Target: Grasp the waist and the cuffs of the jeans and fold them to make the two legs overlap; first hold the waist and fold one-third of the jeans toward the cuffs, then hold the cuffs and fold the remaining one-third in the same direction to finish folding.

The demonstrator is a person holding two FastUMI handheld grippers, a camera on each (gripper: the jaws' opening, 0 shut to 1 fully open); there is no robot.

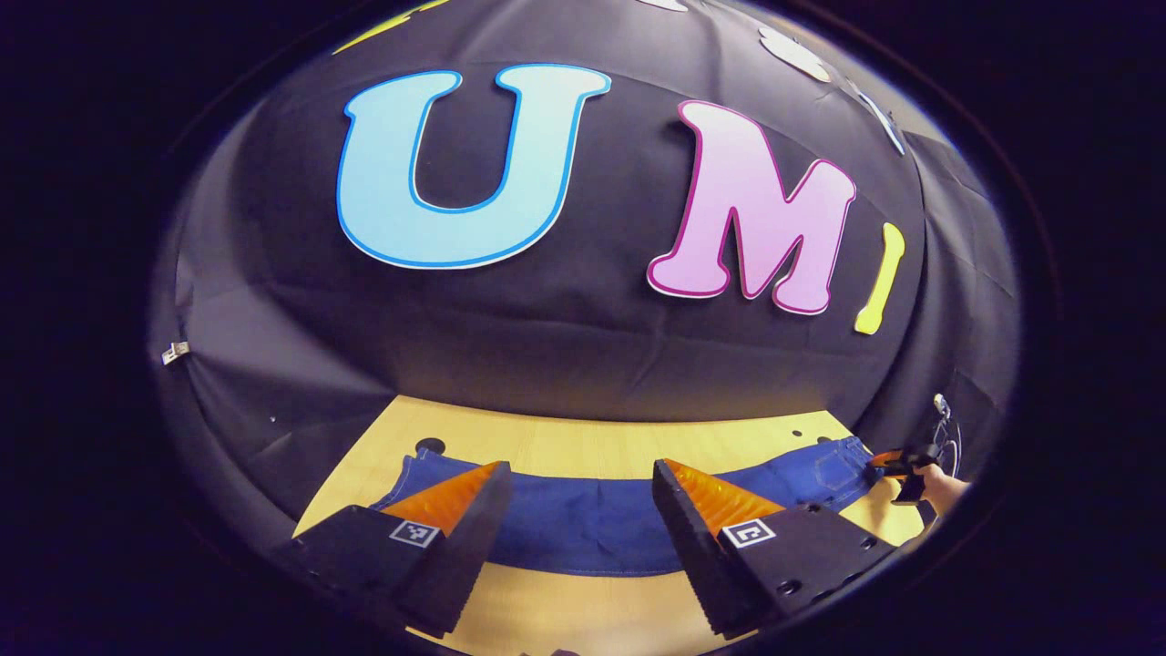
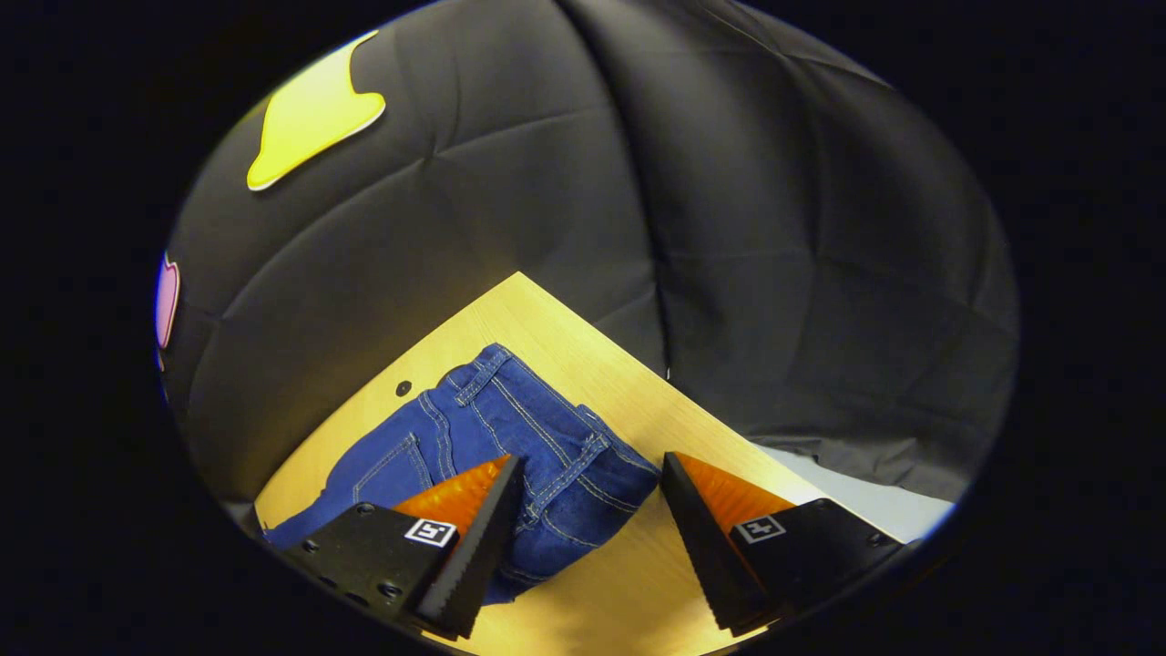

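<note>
Blue jeans (image 1: 592, 533) lie flat as one long band across the wooden table (image 1: 592, 442), with the cuff end at the left and the waist (image 1: 843, 465) at the right. My left gripper (image 1: 581, 472) hovers open over the middle of the legs, holding nothing. In the right gripper view the waist (image 2: 547, 437), with belt loops and a back pocket, lies near the table's corner. My right gripper (image 2: 592, 460) is open just over the waist edge, one finger above the denim and the other above bare wood. This right gripper (image 1: 897, 465) also appears far right in the left gripper view, held by a hand (image 1: 946, 492).
The table (image 2: 638, 583) has small round holes (image 1: 430, 445) near its back edge. Black cloth walls close in the back and sides. Beyond the table's right edge lies a pale floor strip (image 2: 874, 497). Bare wood shows in front of the jeans.
</note>
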